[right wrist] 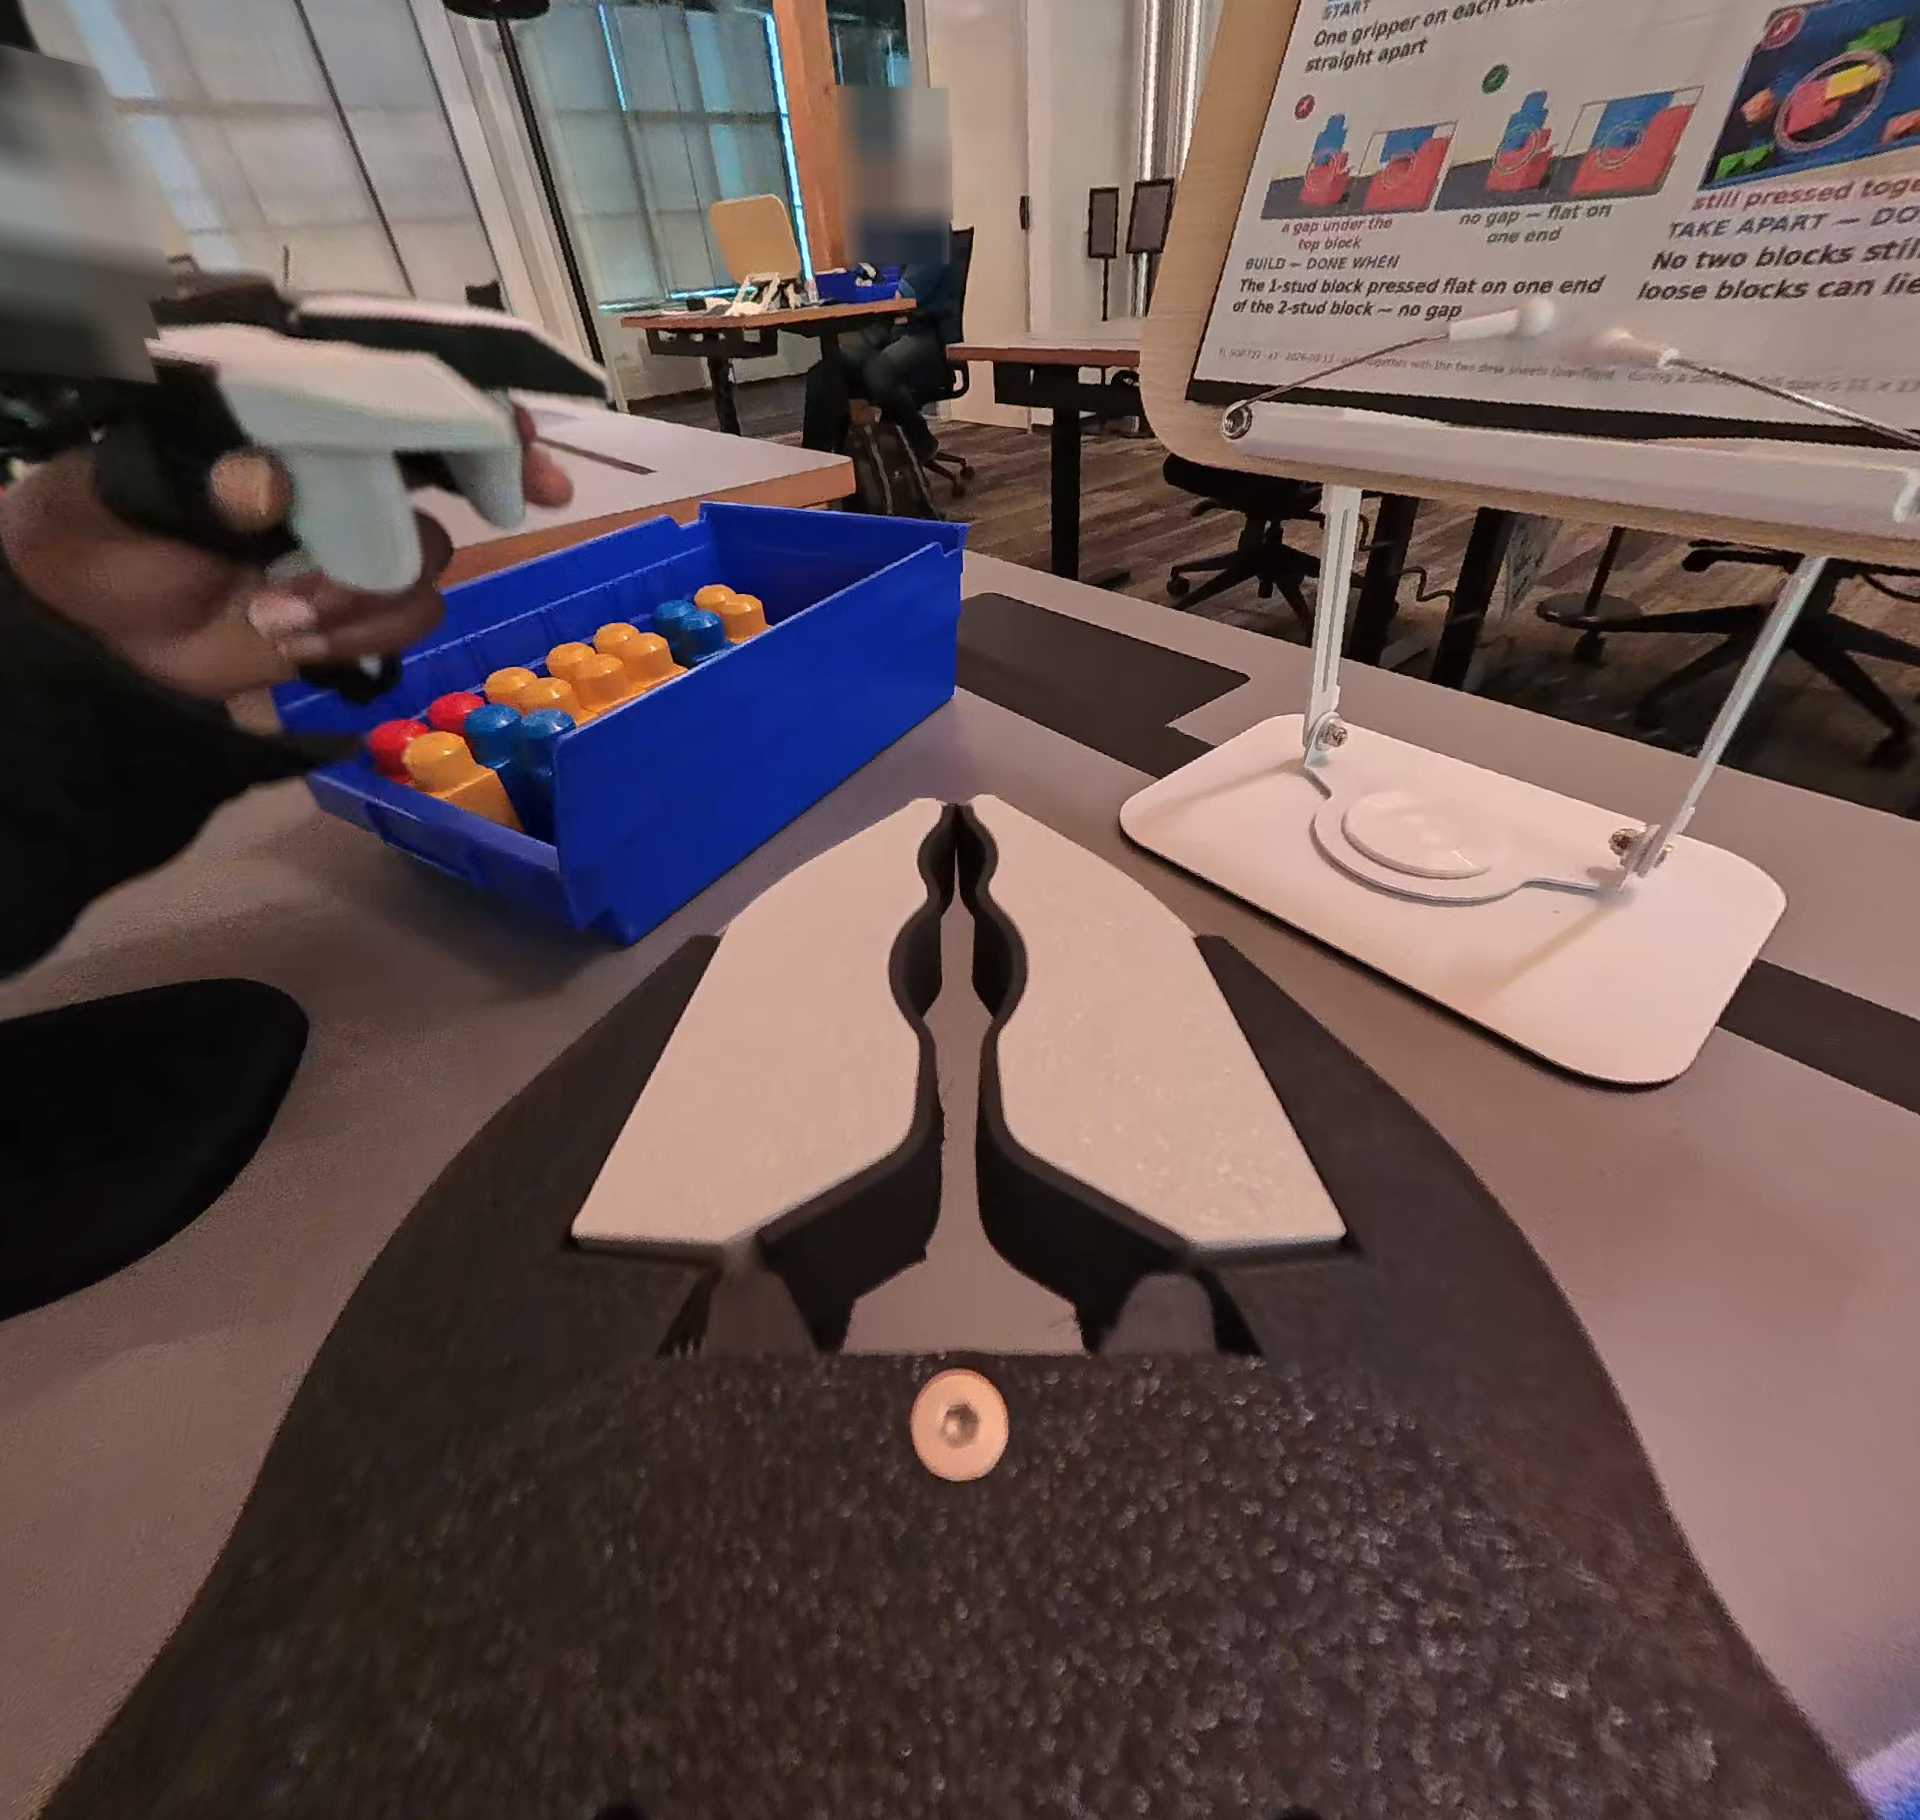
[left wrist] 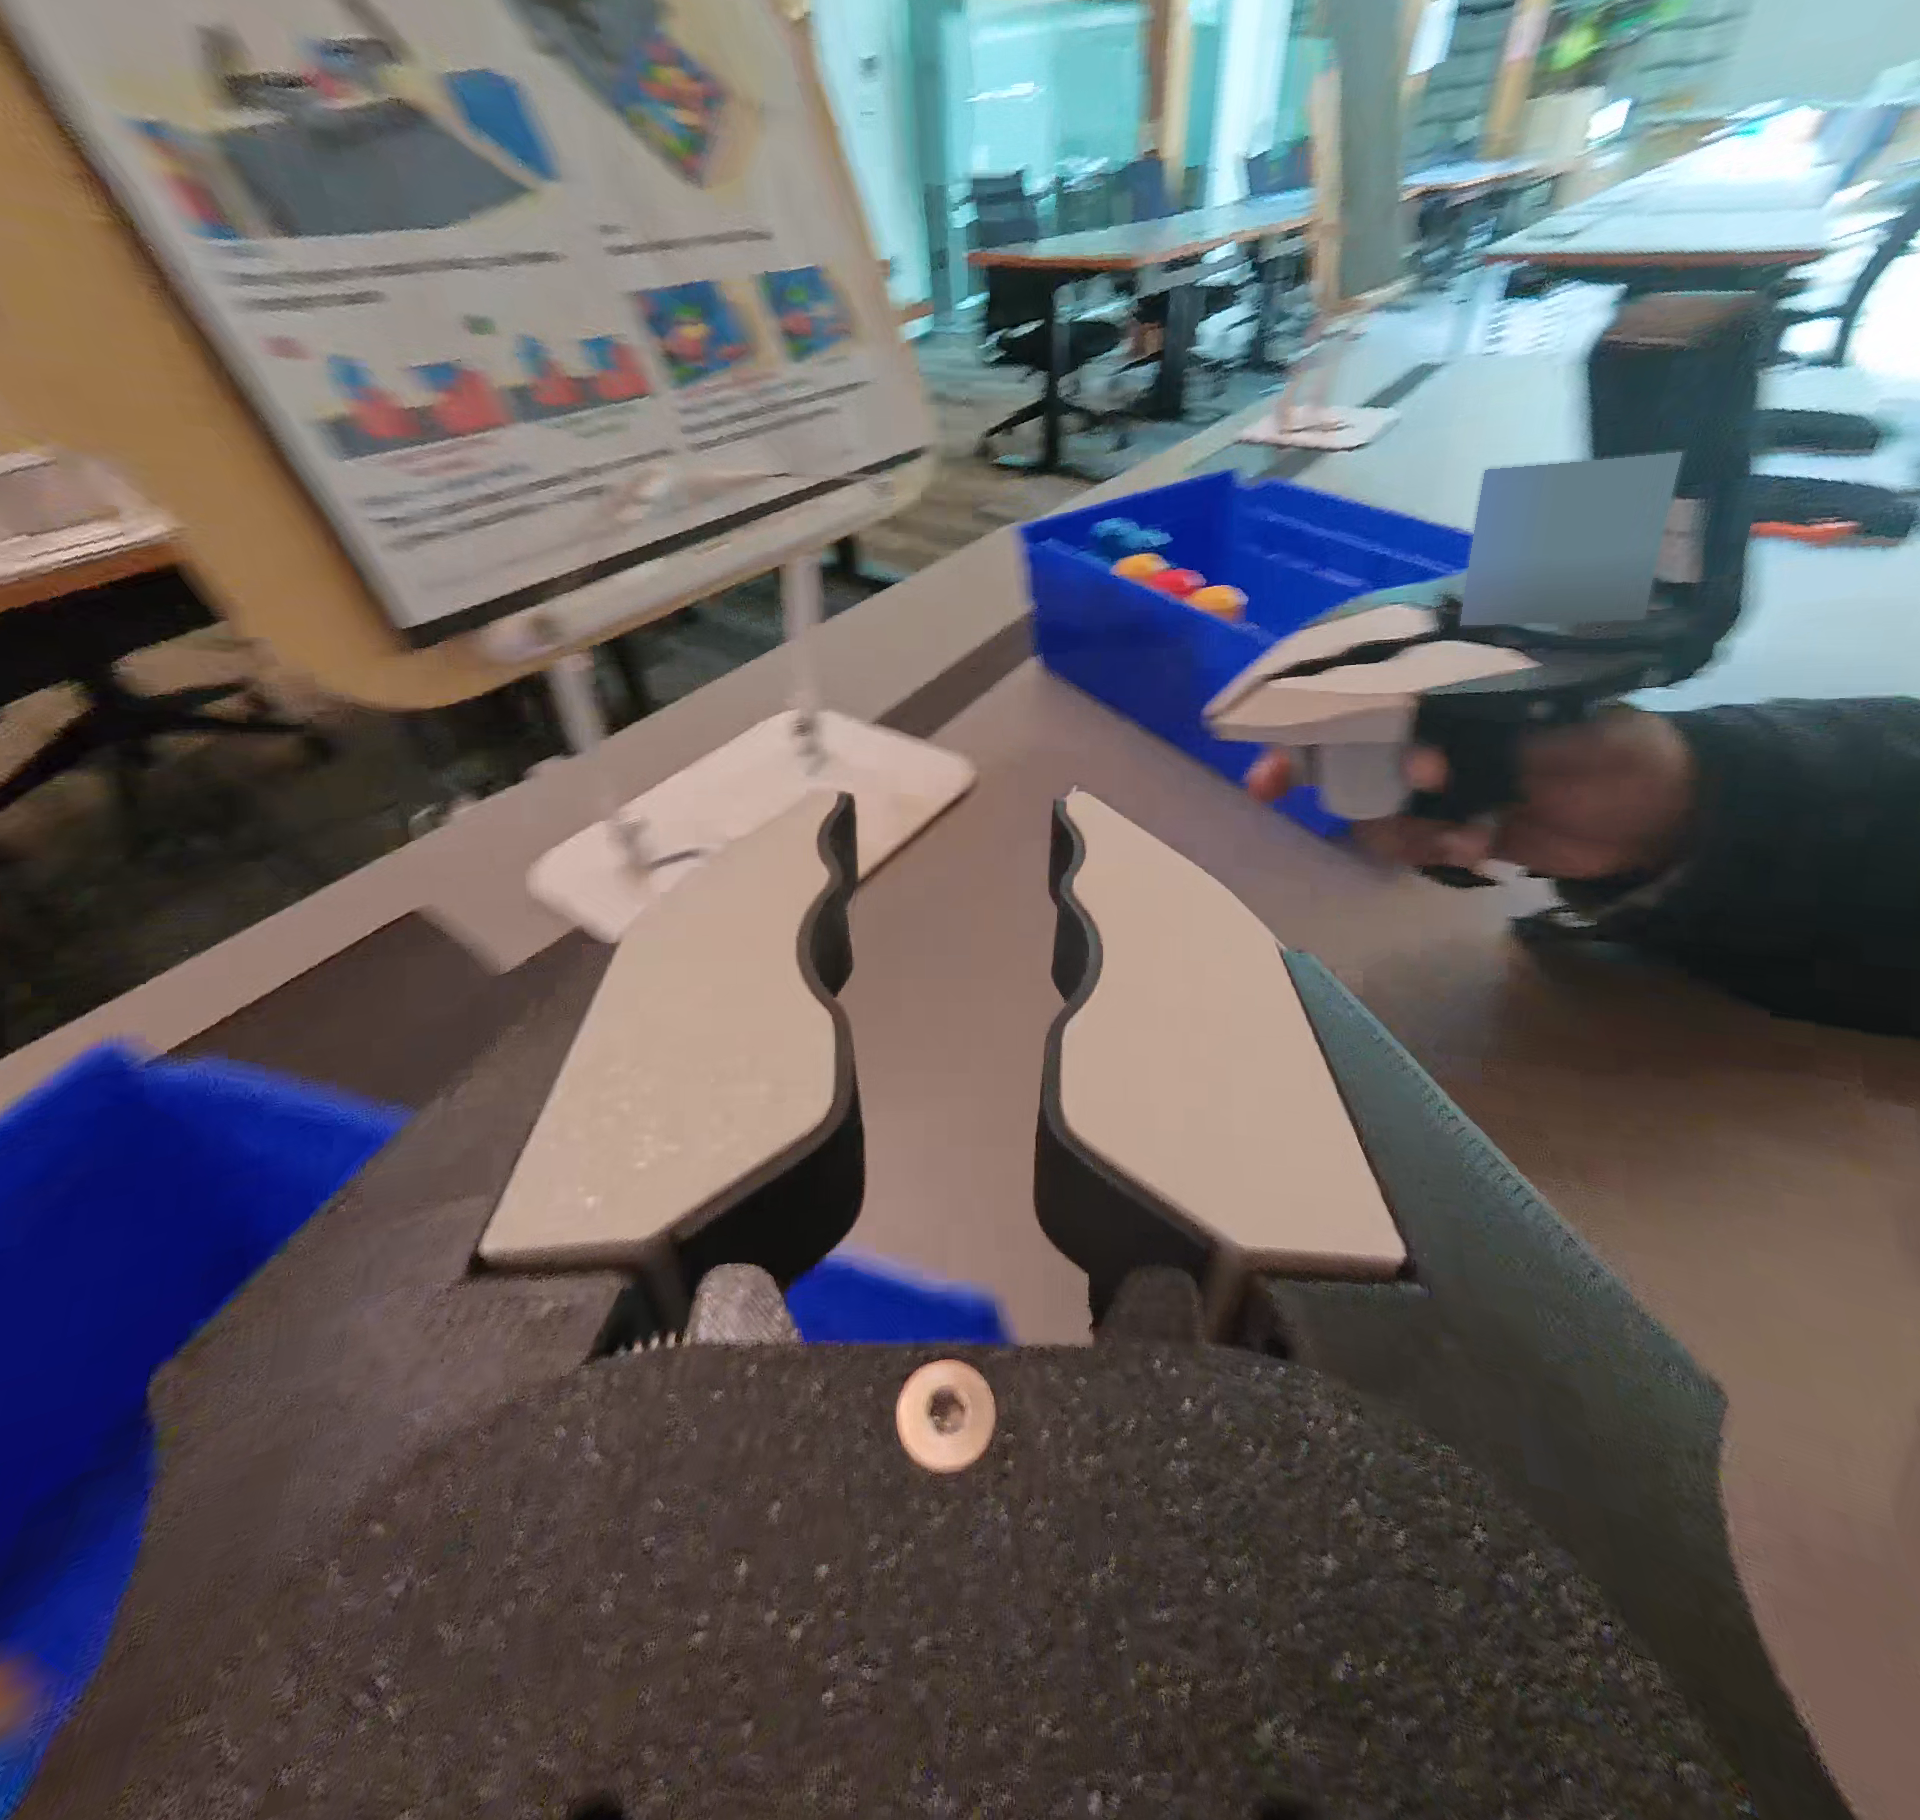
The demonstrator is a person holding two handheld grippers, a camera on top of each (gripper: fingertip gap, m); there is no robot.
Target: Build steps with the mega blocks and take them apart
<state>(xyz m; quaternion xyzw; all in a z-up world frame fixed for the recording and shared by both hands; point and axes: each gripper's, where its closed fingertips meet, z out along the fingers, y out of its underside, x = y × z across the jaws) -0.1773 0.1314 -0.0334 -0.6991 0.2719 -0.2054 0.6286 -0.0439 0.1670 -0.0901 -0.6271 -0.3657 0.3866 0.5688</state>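
We judged building not begun: blocks lay in bin; left tool gaped empty, right tool nearly closed, empty.

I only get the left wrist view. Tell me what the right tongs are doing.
Observer: The right tongs are shut, with nothing between them. They point at bare table between the blue bin and the white stand base.
Operator: Describe what is in that bin.
Observer: Red, yellow and blue blocks stand studs up in a single row along the bin's near wall. The rest of the bin that I can see is bare.
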